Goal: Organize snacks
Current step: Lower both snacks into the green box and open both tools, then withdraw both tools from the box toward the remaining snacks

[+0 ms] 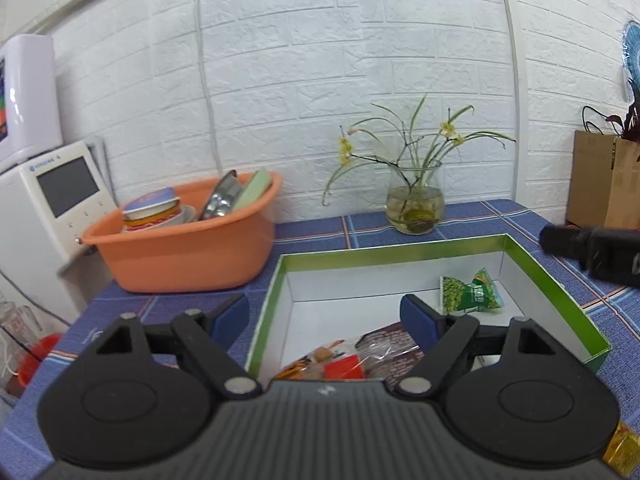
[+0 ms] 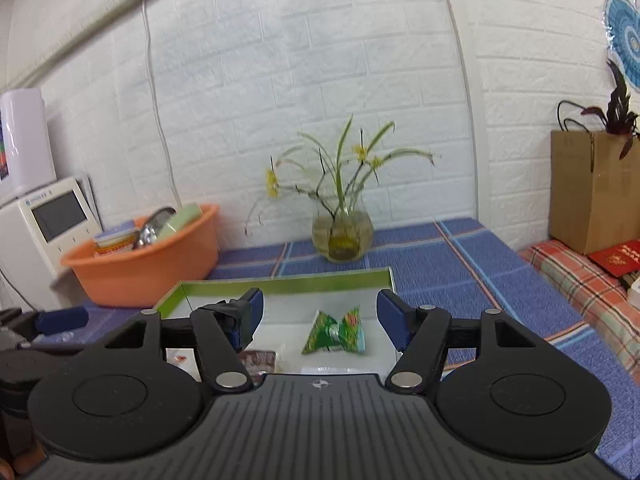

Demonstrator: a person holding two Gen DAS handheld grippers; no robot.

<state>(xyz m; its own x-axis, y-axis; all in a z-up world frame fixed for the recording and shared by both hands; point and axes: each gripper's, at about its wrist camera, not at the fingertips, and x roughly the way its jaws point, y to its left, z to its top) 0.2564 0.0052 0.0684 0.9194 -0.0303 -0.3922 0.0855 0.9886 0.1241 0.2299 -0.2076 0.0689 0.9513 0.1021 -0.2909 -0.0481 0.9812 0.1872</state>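
Note:
A shallow box with green rim (image 1: 552, 280) and white inside lies on the blue checked tablecloth. A green snack packet (image 1: 470, 292) lies at its far right; it also shows in the right wrist view (image 2: 334, 332). A brown packet (image 1: 394, 350) and an orange-red packet (image 1: 320, 364) lie at the box's near side. My left gripper (image 1: 326, 320) is open and empty above the box's near left part. My right gripper (image 2: 320, 320) is open and empty over the box (image 2: 280, 284), just short of the green packet. A gold-wrapped snack (image 1: 620, 454) lies outside the box at the right.
An orange basin (image 1: 180, 248) holding bowls and dishes stands left of the box. A glass vase with flowers (image 1: 416, 204) stands behind it at the white brick wall. A brown paper bag (image 2: 592, 196) and a red booklet (image 2: 618, 258) are at the right. A white appliance (image 1: 52, 200) stands at far left.

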